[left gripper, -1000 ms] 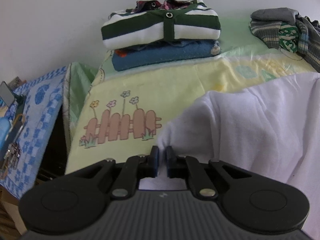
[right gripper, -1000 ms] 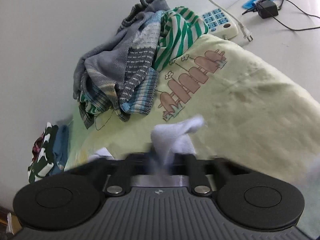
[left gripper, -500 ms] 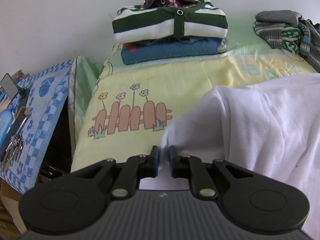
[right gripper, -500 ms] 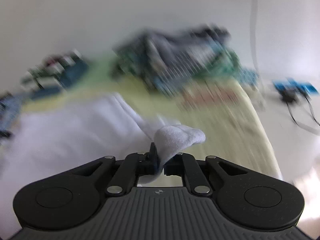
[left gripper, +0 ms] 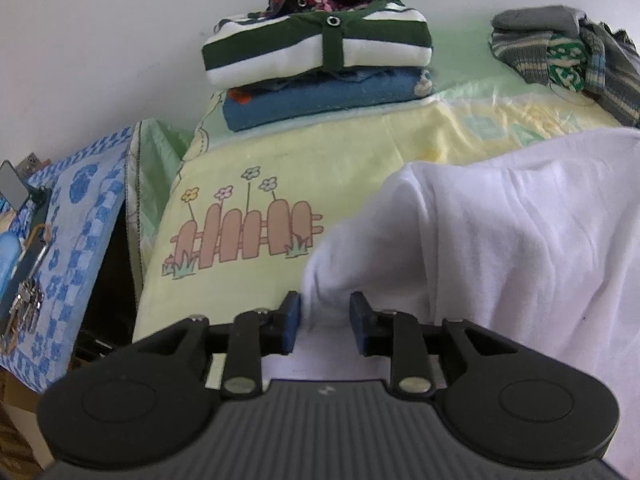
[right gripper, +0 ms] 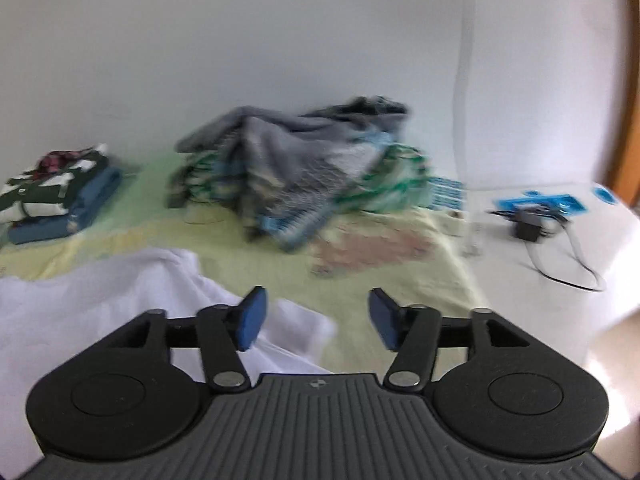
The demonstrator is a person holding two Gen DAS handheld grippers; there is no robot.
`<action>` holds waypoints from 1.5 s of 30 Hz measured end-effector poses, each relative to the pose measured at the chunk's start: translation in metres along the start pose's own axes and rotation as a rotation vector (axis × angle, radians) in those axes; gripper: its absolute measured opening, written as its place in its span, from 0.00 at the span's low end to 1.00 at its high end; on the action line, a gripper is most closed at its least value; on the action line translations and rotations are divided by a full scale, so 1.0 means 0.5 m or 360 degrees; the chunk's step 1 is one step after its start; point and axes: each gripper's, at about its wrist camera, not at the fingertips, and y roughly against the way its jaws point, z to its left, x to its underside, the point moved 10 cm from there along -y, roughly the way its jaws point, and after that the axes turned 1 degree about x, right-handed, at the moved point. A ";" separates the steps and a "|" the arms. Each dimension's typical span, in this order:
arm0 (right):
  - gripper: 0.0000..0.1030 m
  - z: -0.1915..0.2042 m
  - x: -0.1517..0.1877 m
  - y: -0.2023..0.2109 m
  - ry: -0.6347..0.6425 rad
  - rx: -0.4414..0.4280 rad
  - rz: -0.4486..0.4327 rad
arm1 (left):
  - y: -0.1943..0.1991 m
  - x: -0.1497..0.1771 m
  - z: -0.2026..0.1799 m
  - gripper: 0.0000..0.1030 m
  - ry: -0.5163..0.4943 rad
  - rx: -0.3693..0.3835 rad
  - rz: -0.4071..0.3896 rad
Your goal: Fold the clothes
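Note:
A white garment (left gripper: 500, 248) lies spread over the yellow blanket (left gripper: 320, 160). Its left corner bunches between the blue pads of my left gripper (left gripper: 324, 316), whose jaws stand apart and open around the fabric. In the right wrist view the same white garment (right gripper: 100, 304) lies at the lower left. My right gripper (right gripper: 316, 316) is wide open just above the blanket, with nothing between its fingers; its left pad (right gripper: 252, 316) is over the garment's edge.
A folded stack, green-and-white striped top (left gripper: 316, 48) over a blue item (left gripper: 320, 96), sits at the back. A heap of unfolded knitwear (right gripper: 304, 172) lies behind my right gripper. A charger and cable (right gripper: 532, 228) lie at the right; keys (left gripper: 24, 308) on a blue cloth at the left.
Both grippers have opened: the left loosened its hold on the white corner, the right let go of its white corner, which now lies on the blanket. The right view swung level.

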 end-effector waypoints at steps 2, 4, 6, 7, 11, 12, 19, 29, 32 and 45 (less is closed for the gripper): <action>0.60 0.019 0.022 -0.050 0.0019 0.0053 0.0142 | 0.000 0.001 -0.002 0.28 -0.0010 -0.0008 0.0001; 0.57 0.020 0.037 -0.074 0.0004 0.0078 0.0185 | 0.001 0.002 -0.002 0.31 -0.0007 -0.0002 0.0002; 0.44 0.018 0.044 -0.084 -0.0023 0.0086 0.0178 | 0.000 0.003 0.000 0.35 -0.0001 -0.0002 0.0006; 0.13 0.015 0.041 -0.081 -0.0034 0.0083 0.0157 | 0.000 0.003 0.001 0.36 0.0001 -0.0003 0.0005; 0.06 -0.019 -0.003 -0.081 -0.0103 0.0085 0.0069 | -0.001 0.003 0.002 0.37 0.0005 -0.0007 -0.0001; 0.06 -0.035 -0.014 -0.078 -0.0118 0.0112 0.0039 | -0.001 0.002 0.002 0.36 0.0004 -0.0007 -0.0004; 0.05 -0.149 -0.046 -0.102 -0.0181 0.0356 -0.0046 | -0.004 -0.003 0.001 0.36 -0.0013 -0.0013 -0.0012; 0.40 -0.144 -0.036 -0.107 -0.0016 0.0538 -0.0031 | -0.001 -0.008 0.019 0.10 0.0008 -0.0018 -0.0031; 0.47 -0.100 -0.066 -0.051 -0.0062 0.0431 -0.0131 | 0.021 0.001 0.037 0.10 0.0057 0.0016 -0.0049; 0.56 0.371 0.086 -0.005 0.0274 -0.0572 0.0172 | 0.072 0.108 0.083 0.57 0.0257 0.0240 -0.0004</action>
